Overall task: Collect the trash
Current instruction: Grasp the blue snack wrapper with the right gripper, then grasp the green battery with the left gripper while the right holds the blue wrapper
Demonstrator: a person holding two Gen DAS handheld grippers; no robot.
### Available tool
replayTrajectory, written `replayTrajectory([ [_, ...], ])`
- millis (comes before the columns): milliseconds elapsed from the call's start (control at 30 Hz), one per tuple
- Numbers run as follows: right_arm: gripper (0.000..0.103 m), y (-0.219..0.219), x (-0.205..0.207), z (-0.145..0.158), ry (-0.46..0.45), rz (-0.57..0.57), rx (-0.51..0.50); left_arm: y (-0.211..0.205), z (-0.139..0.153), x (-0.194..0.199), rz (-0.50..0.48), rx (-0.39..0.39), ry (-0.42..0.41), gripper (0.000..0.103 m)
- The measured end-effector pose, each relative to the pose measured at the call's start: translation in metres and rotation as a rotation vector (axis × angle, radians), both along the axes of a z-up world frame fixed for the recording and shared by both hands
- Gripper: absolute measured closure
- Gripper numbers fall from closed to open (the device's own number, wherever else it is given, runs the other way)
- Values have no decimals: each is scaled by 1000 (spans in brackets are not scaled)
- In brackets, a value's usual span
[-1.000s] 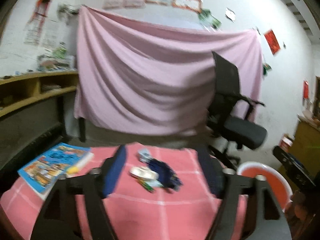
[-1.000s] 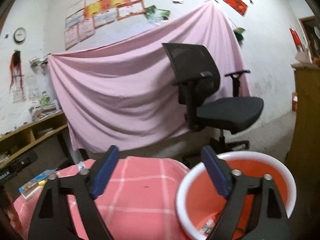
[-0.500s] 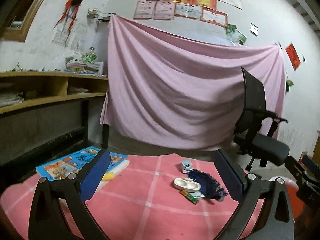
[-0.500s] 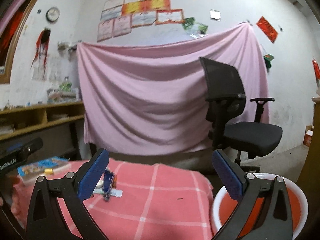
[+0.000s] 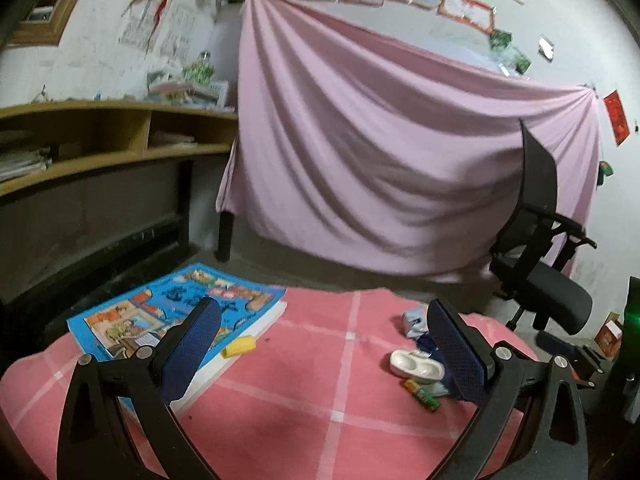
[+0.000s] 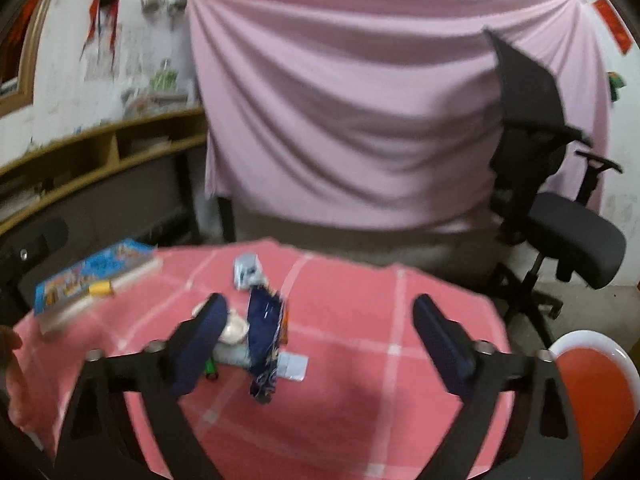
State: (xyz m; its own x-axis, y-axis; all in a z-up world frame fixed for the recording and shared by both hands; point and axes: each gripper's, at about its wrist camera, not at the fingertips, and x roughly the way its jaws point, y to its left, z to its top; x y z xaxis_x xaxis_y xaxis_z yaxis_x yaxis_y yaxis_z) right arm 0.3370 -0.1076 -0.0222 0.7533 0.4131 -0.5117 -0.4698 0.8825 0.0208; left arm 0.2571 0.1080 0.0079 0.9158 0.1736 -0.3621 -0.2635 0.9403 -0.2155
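**Both grippers swing over the bench toward the scattered trash**

Since a second ago both views have turned from the draped wall and chair down onto the pink checked bench (image 5: 320, 420), and the orange bin (image 6: 592, 392), which filled the right wrist view then, now shows only at that view's lower right edge.

Left gripper (image 5: 326, 344) has its jaws spread wide with nothing between them but bare cloth; they have just been opening. Its left finger overlaps the blue picture book (image 5: 176, 312) at the bench's left side, with a small yellow piece (image 5: 239, 346) lying against the book's edge. Its right finger stands in front of the trash cluster.

Right gripper (image 6: 320, 340) is also open and holds nothing; its jaws have just been closing somewhat. Between them, nearer the left finger, stands a crumpled dark blue wrapper (image 6: 264, 340), untouched by either pad as far as the blur allows.

The trash lies together near the bench's middle: the dark blue wrapper, a white two-hollow case (image 5: 416, 366) just beside it, a small green stick (image 5: 422, 390) in front of that, a flat pale packet (image 6: 294, 366) under the wrapper, and a crumpled grey-blue packet (image 6: 248, 270) a little farther back.

A pink sheet (image 5: 400, 160) hangs behind the bench, with a black office chair (image 6: 560, 208) to the right.
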Motion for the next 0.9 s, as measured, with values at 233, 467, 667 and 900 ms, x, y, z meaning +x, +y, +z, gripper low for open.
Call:
replayTrajectory([
  [233,74,10,23,-28,246,98,3,-3,-17,18,-77,-37,142,6],
  [467,95,13,13,-27,259,127,-32,-18,-23,26,-157,-81,203,35],
  [667,96,-3,7,-25,225,66,-85,-36,-32,40,-262,-108,286,49],
  [900,96,-57,8,-25,238,-32,-53,-57,-42,57,-363,-146,390,62],
])
